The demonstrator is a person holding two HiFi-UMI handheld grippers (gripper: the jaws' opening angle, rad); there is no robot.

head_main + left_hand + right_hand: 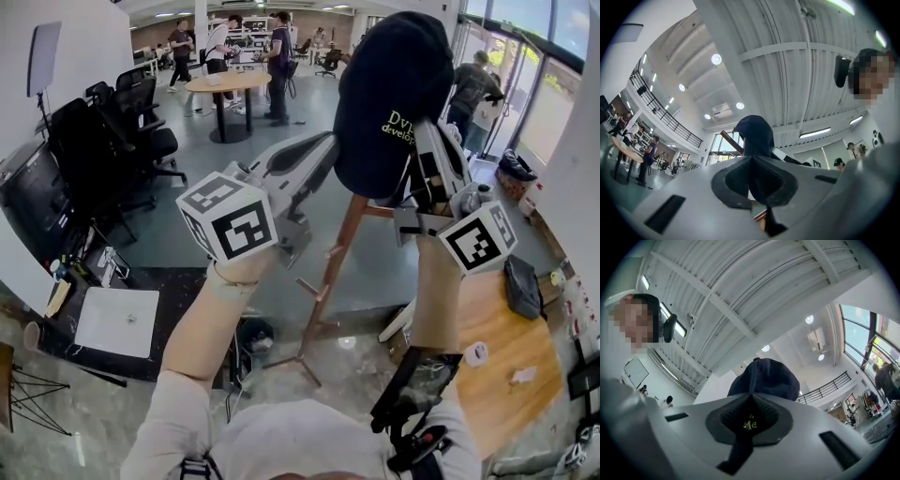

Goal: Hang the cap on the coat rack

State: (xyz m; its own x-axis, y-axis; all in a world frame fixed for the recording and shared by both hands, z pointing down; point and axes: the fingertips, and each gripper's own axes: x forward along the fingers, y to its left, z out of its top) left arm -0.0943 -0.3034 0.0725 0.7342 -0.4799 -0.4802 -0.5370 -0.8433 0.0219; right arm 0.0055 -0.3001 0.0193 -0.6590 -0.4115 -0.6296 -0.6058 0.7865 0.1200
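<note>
A dark navy cap (394,94) with yellow lettering is held high, over the top of the wooden coat rack (330,267), whose upper end it hides. My left gripper (328,157) reaches up to the cap's left lower edge, and my right gripper (425,141) to its right side. In the left gripper view the jaws (752,180) are shut on dark cap fabric, with the cap (757,136) and a wooden peg (730,141) just beyond. The right gripper (750,420) is also shut on the cap (764,378), and yellow letters show between its pads.
The rack's tripod feet stand on the floor below me. A wooden table (506,366) with a dark bag (522,286) is at the right. Office chairs (131,122) line the left, a white board (117,322) lies on the floor, and people stand by a round table (228,84).
</note>
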